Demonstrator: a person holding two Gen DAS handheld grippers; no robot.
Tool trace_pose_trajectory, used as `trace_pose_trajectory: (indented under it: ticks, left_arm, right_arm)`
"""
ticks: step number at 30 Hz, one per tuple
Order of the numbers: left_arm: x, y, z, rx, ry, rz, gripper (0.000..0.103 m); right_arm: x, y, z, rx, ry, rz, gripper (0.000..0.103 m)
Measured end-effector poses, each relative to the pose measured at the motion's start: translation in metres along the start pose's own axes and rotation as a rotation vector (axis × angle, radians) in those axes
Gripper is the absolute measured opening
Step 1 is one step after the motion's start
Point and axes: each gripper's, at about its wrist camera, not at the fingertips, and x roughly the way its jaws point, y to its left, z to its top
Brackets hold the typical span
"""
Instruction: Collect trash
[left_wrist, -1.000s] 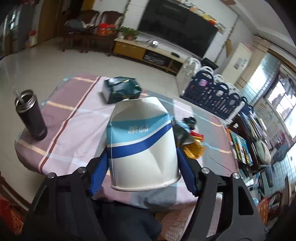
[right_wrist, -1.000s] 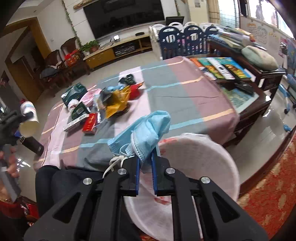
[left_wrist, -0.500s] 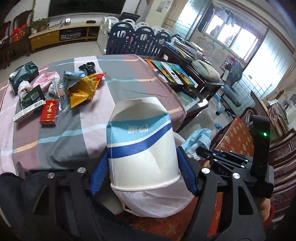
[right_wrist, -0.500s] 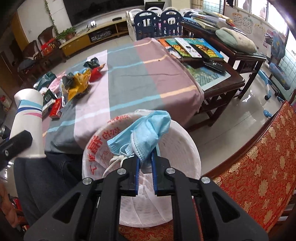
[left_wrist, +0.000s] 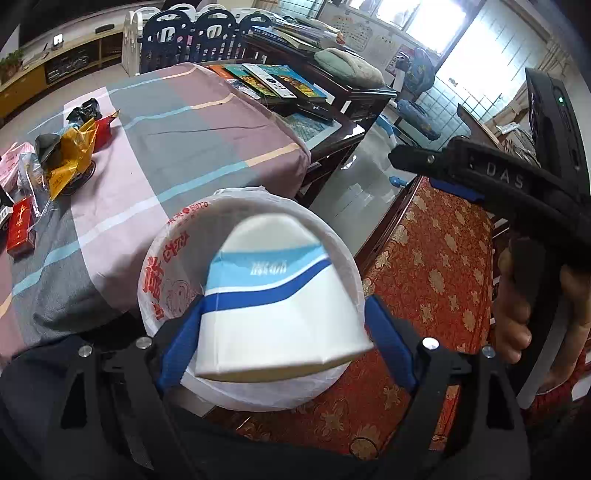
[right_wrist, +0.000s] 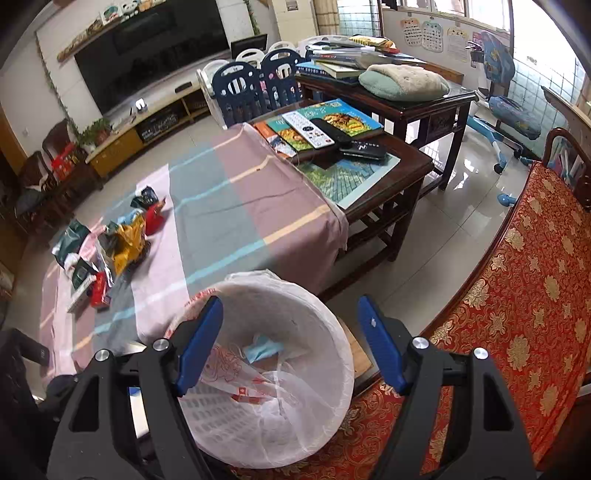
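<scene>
A white paper cup (left_wrist: 280, 295) with blue bands sits between the fingers of my left gripper (left_wrist: 284, 306), right above the bin (left_wrist: 159, 258) lined with a white bag. The jaws are opening. The right pad stands clear of the cup, and the cup looks blurred. My right gripper (right_wrist: 290, 306) hangs over the same bin (right_wrist: 334, 332) with its jaws opening and nothing between them. A blue face mask (right_wrist: 264, 349) lies down inside the bag. In the left wrist view one of the right gripper's fingers (left_wrist: 480, 173) crosses the right side.
Wrappers stay on the striped tablecloth (right_wrist: 240, 206): a yellow one (right_wrist: 127, 243), a red box (right_wrist: 98, 293) and several others. A dark side table (right_wrist: 388, 177) with books and remotes stands behind. A red patterned sofa cushion (right_wrist: 517, 295) borders the bin. A hand (left_wrist: 517, 321) grips the right handle.
My left gripper swung from the table to above the bin with the cup, and its jaws spread. My right jaws opened and the mask dropped into the bag.
</scene>
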Motion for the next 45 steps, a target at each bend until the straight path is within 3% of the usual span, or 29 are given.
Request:
trace_pose_trajectory:
  ticks: [5, 6, 9, 10, 12, 16, 19, 22, 25, 30, 34, 39, 41, 43, 45]
  left_arm:
    - [-0.014, 0.010, 0.001, -0.042, -0.045, 0.056, 0.096]
    - [-0.020, 0.016, 0.001, -0.061, -0.069, 0.093, 0.096]
    - [-0.044, 0.037, 0.004, -0.114, -0.180, 0.258, 0.096]
    - [-0.053, 0.044, 0.004, -0.134, -0.219, 0.306, 0.096]
    - [-0.072, 0.065, 0.003, -0.188, -0.299, 0.385, 0.098]
    - [-0.103, 0.121, 0.002, -0.328, -0.392, 0.514, 0.099]
    - [-0.123, 0.177, -0.008, -0.476, -0.414, 0.619, 0.099]
    - [-0.140, 0.237, -0.030, -0.640, -0.415, 0.672, 0.099]
    - [-0.150, 0.279, -0.048, -0.742, -0.406, 0.711, 0.093]
    - [-0.154, 0.315, -0.072, -0.840, -0.420, 0.722, 0.092]
    - [-0.143, 0.327, -0.081, -0.863, -0.404, 0.714, 0.092]
    - [-0.133, 0.339, -0.089, -0.874, -0.381, 0.674, 0.092]
    - [-0.132, 0.343, -0.091, -0.877, -0.378, 0.661, 0.092]
    - [-0.131, 0.349, -0.093, -0.884, -0.380, 0.653, 0.092]
    - [-0.131, 0.353, -0.094, -0.898, -0.379, 0.652, 0.092]
  right_arm:
    - [-0.014, 0.008, 0.001, 0.015, -0.076, 0.050, 0.075]
    - [-0.020, 0.012, 0.001, 0.013, -0.115, 0.058, 0.077]
    - [-0.047, 0.025, -0.004, 0.005, -0.315, 0.053, 0.100]
    - [-0.054, 0.030, -0.007, -0.006, -0.375, 0.051, 0.100]
    - [-0.058, 0.043, -0.010, -0.044, -0.411, 0.036, 0.100]
    - [-0.034, 0.069, -0.008, -0.096, -0.307, 0.077, 0.100]
    - [-0.002, 0.089, -0.006, -0.082, -0.183, 0.169, 0.100]
    - [0.037, 0.122, -0.004, -0.100, -0.082, 0.188, 0.100]
    - [0.073, 0.168, -0.004, -0.144, -0.022, 0.217, 0.096]
    - [0.131, 0.255, 0.005, -0.259, 0.027, 0.232, 0.085]
    - [0.165, 0.315, 0.026, -0.337, 0.008, 0.269, 0.084]
    - [0.213, 0.386, 0.057, -0.469, 0.037, 0.217, 0.084]
    - [0.235, 0.402, 0.059, -0.518, 0.081, 0.166, 0.078]
    - [0.250, 0.410, 0.055, -0.577, 0.125, 0.120, 0.041]
    - [0.255, 0.408, 0.046, -0.600, 0.169, 0.137, 0.020]
